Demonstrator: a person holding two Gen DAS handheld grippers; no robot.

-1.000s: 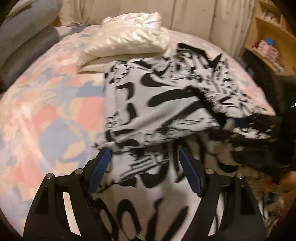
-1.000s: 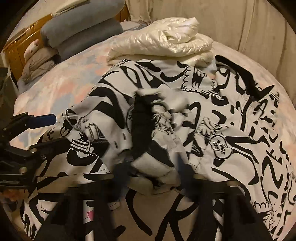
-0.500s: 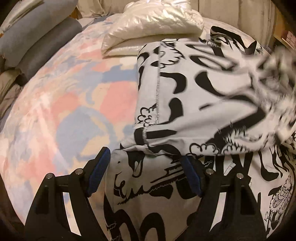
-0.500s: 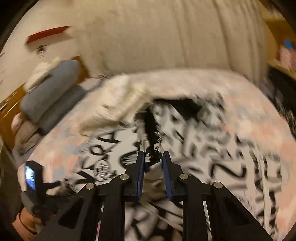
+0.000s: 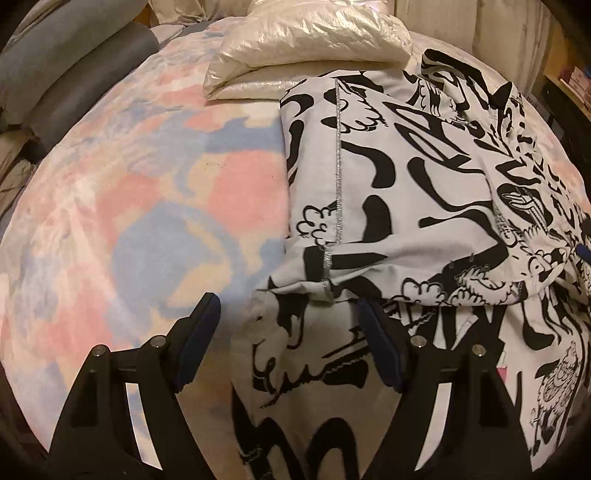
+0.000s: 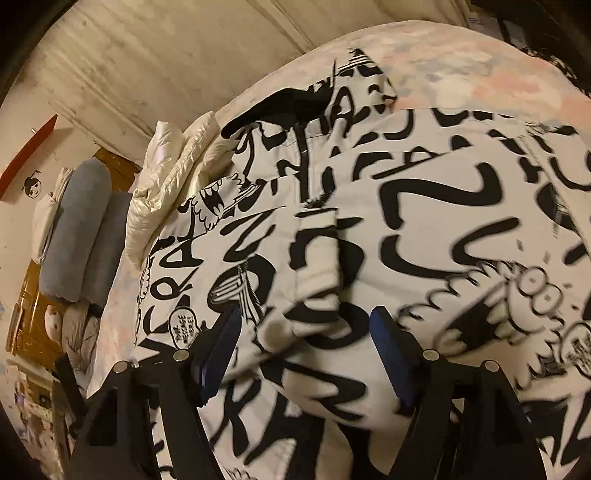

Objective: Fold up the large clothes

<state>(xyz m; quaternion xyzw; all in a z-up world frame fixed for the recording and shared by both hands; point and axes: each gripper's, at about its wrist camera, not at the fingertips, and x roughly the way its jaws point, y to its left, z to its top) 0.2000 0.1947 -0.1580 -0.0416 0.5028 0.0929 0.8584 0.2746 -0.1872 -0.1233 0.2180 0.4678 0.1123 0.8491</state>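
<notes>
Right tool (image 6: pixel 304 345) above printed garment (image 6: pixel 424 229)

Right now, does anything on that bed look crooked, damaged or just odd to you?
Nothing looks damaged or spilled. The black-and-white graffiti-print garment lies only half folded on the pastel bedspread: one flap is turned over with its stitched seam facing up, and its lower edge is rumpled. The folded cream puffer jacket sits tidy behind it.

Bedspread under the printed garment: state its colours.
Pastel pink, blue and cream patches on the bedspread, clearest in the left wrist view.
</notes>
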